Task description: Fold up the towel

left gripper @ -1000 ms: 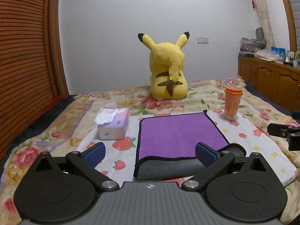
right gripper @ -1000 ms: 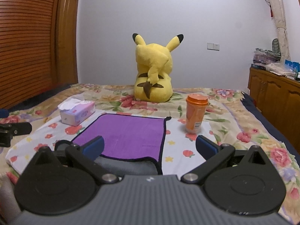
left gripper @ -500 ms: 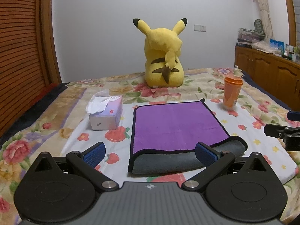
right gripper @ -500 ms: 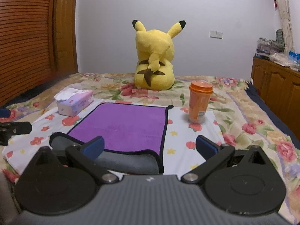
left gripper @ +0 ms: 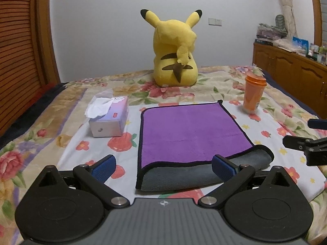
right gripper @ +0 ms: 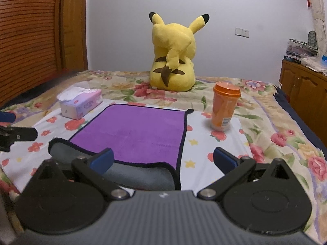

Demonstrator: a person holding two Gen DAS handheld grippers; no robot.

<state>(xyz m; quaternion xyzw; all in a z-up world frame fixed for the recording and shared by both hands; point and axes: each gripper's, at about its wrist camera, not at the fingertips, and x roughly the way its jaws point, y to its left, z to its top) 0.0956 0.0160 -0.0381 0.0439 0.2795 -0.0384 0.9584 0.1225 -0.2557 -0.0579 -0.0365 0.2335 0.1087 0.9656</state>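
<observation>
One purple towel lies folded on the bed, with one tissue box at 10 o'clock, one orange cup at 2 and one plush toy at 12. Left tongs and right tongs hover level at 6, both wide, holding nothing.

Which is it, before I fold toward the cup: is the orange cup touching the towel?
Apart. The right wrist view shows printed sheet between the orange cup and the towel.
</observation>
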